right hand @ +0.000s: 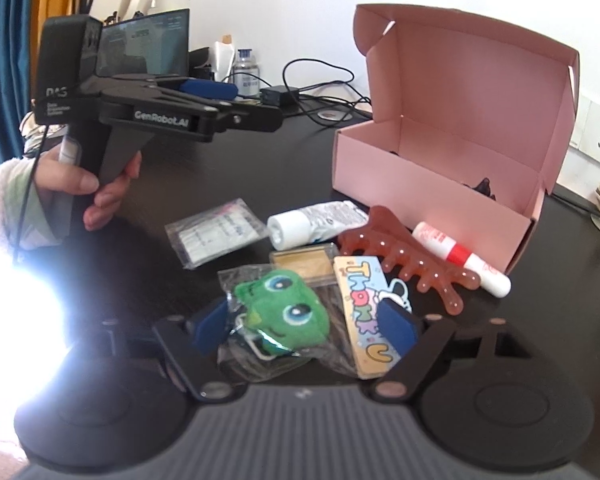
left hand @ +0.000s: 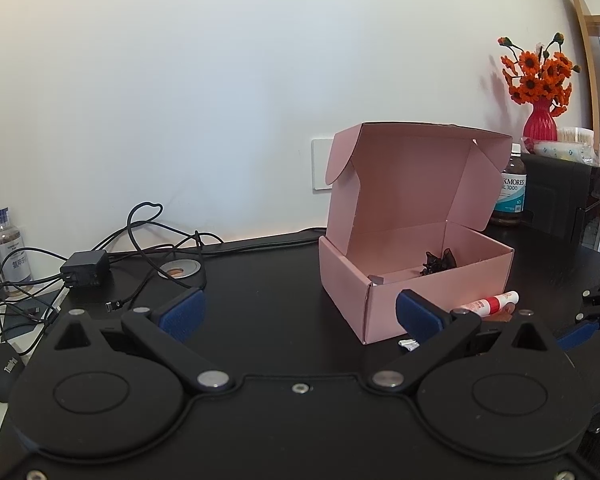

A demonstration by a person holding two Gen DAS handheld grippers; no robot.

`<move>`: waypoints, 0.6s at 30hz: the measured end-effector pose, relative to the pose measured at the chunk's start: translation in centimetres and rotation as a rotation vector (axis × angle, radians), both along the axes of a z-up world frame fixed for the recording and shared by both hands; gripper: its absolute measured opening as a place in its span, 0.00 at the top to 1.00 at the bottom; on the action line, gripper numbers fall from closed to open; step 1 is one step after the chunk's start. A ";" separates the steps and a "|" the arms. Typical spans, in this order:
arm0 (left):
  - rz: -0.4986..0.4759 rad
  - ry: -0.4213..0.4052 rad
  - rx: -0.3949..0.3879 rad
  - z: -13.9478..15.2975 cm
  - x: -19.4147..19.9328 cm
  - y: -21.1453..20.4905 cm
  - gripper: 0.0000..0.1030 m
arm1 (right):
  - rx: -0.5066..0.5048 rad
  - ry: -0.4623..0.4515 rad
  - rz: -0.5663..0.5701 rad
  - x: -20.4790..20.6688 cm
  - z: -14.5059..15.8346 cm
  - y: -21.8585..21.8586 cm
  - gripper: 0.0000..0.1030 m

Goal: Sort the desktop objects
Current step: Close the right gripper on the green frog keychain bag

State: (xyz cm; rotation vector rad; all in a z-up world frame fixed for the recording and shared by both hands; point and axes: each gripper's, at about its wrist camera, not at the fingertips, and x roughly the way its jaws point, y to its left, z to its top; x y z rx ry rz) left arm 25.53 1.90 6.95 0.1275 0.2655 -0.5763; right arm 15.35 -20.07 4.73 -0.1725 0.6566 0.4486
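An open pink box (left hand: 340, 276) (right hand: 420, 184) stands on the black desk with a black hair claw (left hand: 438, 262) inside. My left gripper (left hand: 300, 314) is open just short of the box, with nothing between its pads; a hand holds it (right hand: 244, 102). My right gripper (right hand: 302, 326) is open around a bagged green frog plush (right hand: 284, 312), its right pad lying over a "Thank U" card (right hand: 364, 312). Beyond lie an orange comb (right hand: 404, 256), a red-and-white stick (right hand: 460, 256) (left hand: 488, 304), a white tube (right hand: 316, 224), a yellow case (right hand: 304, 264) and a sachet (right hand: 216, 232).
Cables and a black charger (left hand: 85, 268) lie at the back left beside a small bottle (left hand: 10, 248) and a mouse (left hand: 2, 364). A brown supplement jar (left hand: 510, 192), a black case (left hand: 560, 196) and a red vase (left hand: 540, 124) stand right of the box. A monitor (right hand: 144, 42) stands behind.
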 end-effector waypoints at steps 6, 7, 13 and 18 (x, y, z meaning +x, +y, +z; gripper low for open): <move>-0.001 0.003 -0.001 0.0 0.2 0.1 0.00 | 0.030 0.000 0.010 -0.4 0.2 -0.2 0.41; -0.001 0.004 -0.002 0.0 0.2 0.1 0.00 | 0.041 0.002 0.008 -0.5 0.3 -0.3 0.43; 0.004 0.011 -0.008 0.0 0.3 0.2 0.00 | 0.099 -0.003 -0.002 -1.1 0.8 -1.1 0.58; 0.006 0.013 -0.007 0.0 0.3 0.2 0.00 | 0.135 -0.021 -0.022 -1.8 1.5 -2.0 0.60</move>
